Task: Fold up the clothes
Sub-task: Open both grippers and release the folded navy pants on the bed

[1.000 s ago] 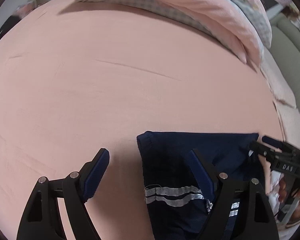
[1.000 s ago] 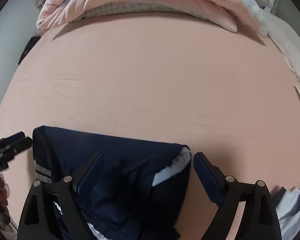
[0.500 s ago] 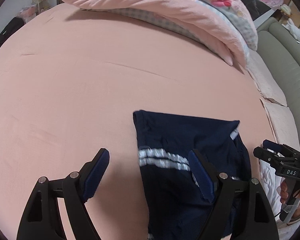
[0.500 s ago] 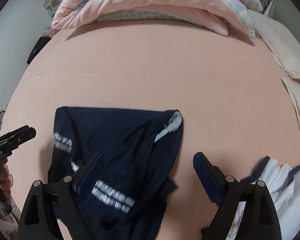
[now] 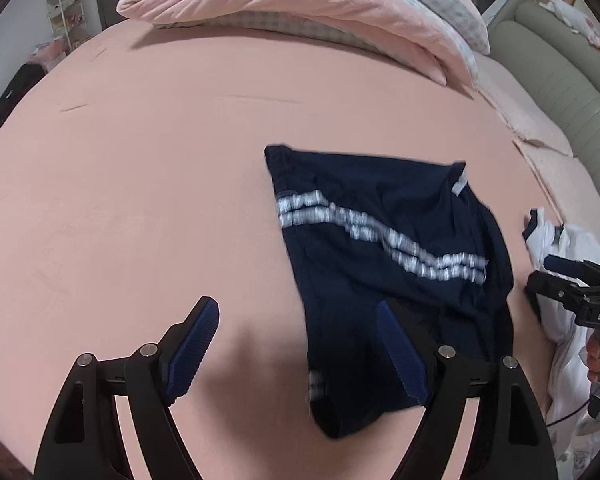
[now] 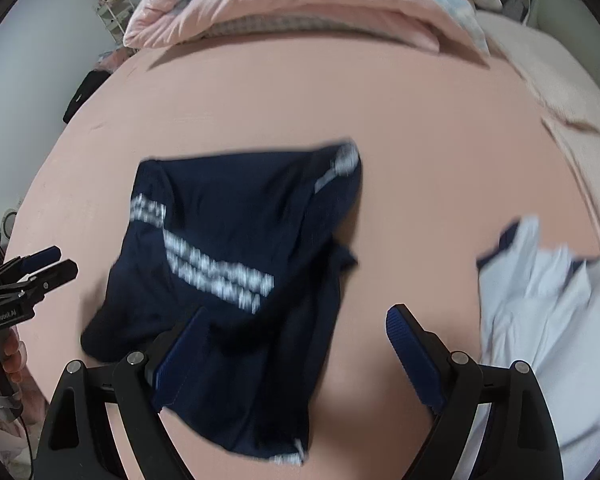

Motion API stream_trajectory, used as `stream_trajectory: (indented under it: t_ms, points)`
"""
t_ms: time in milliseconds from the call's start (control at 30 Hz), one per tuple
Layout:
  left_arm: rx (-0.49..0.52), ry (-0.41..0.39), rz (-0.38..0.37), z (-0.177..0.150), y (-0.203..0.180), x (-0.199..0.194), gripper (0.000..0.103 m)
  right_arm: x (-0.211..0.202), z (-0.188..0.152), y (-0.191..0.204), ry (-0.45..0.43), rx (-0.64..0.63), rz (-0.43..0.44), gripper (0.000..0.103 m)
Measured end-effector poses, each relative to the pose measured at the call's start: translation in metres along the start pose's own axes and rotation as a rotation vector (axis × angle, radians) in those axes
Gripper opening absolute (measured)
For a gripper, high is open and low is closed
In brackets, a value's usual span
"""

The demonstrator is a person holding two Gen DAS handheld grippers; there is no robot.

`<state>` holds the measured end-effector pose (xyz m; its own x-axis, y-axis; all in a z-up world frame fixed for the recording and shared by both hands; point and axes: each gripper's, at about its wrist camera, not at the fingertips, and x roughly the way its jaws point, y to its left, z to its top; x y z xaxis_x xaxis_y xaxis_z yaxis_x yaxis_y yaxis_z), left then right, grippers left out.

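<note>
Navy shorts (image 5: 384, 248) with a double white stripe lie on the pink bed sheet (image 5: 140, 184), a little right of the bed's middle in the left wrist view. They look folded over at least once: top edge straight, stripe running diagonally across the upper layer, a white inner tag or lining showing at the far right corner. Lower edge is uneven and one flap sticks out, so I judge the fold only partly done; another fold or some smoothing seems left. A white garment with navy trim (image 6: 548, 312) lies crumpled at the right, apart from the shorts and not folded, so more of the task remains. Left tongs (image 5: 298, 350) point steeply down over the near edge of the shorts, wide apart, nothing between the pads; the right pad overlaps the cloth in view, but I cannot tell whether it touches. Right tongs (image 6: 296, 352) are likewise wide and empty, tilted down, left pad over the shorts, right pad over bare sheet. Folded pink quilt (image 5: 300, 4) sits at the far end.
</note>
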<state>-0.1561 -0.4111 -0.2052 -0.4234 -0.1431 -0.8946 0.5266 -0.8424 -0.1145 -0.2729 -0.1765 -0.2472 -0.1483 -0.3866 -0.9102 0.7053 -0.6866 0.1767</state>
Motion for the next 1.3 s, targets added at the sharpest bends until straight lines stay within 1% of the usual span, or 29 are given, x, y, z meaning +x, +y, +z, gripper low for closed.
stream_trajectory:
  t_ms: [100, 300, 400, 467, 533, 567, 633, 767, 800, 867, 967, 1067, 1100, 1133, 1167, 1233, 1300]
  points:
    - [0.012, 0.012, 0.026, -0.016, -0.003, -0.003, 0.081, -0.002, -0.019, -0.003, 0.021, 0.012, 0.000, 0.090]
    - [0.019, 0.020, 0.040, -0.045, -0.005, -0.007, 0.081, -0.009, -0.055, -0.006, 0.002, 0.028, 0.031, 0.090]
    - [0.018, 0.005, 0.041, -0.058, -0.006, -0.012, 0.081, -0.013, -0.073, -0.004, -0.023, 0.030, 0.037, 0.090]
    - [0.048, -0.022, 0.057, -0.067, -0.010, -0.015, 0.081, -0.014, -0.085, -0.001, -0.041, 0.020, 0.043, 0.090]
    - [0.087, -0.041, 0.080, -0.076, -0.016, -0.017, 0.081, -0.016, -0.096, 0.002, -0.060, 0.006, 0.050, 0.088]
    - [0.112, -0.045, 0.094, -0.080, -0.019, -0.017, 0.081, -0.016, -0.101, 0.004, -0.070, 0.000, 0.043, 0.083]
    - [0.172, -0.050, 0.112, -0.088, -0.027, -0.015, 0.081, -0.015, -0.109, 0.008, -0.079, -0.020, 0.008, 0.080]
    - [0.228, -0.066, 0.104, -0.100, -0.037, -0.012, 0.081, -0.012, -0.121, 0.014, -0.078, -0.062, -0.013, 0.079]
    - [0.218, -0.073, 0.109, -0.101, -0.038, -0.011, 0.081, -0.012, -0.124, 0.015, -0.079, -0.072, -0.015, 0.079]
    - [0.210, -0.058, 0.088, -0.103, -0.036, -0.006, 0.081, -0.011, -0.128, 0.015, -0.092, -0.088, -0.026, 0.079]
    - [0.203, -0.045, 0.078, -0.106, -0.035, -0.001, 0.080, -0.008, -0.132, 0.014, -0.097, -0.097, -0.040, 0.073]
    - [0.211, -0.038, 0.052, -0.109, -0.035, 0.004, 0.080, -0.005, -0.135, 0.014, -0.104, -0.110, -0.041, 0.071]
    - [0.212, -0.035, 0.042, -0.110, -0.035, 0.005, 0.078, -0.004, -0.136, 0.014, -0.110, -0.117, -0.037, 0.070]
    - [0.220, -0.029, 0.025, -0.111, -0.036, 0.006, 0.069, -0.003, -0.136, 0.015, -0.113, -0.123, -0.028, 0.069]
    - [0.228, -0.023, 0.007, -0.113, -0.037, 0.007, 0.055, -0.003, -0.136, 0.016, -0.119, -0.129, -0.014, 0.069]
    - [0.233, 0.003, -0.023, -0.113, -0.038, 0.012, 0.043, -0.001, -0.136, 0.017, -0.129, -0.136, 0.010, 0.068]
    - [0.236, 0.016, -0.040, -0.114, -0.040, 0.016, 0.042, 0.002, -0.135, 0.019, -0.132, -0.149, 0.026, 0.067]
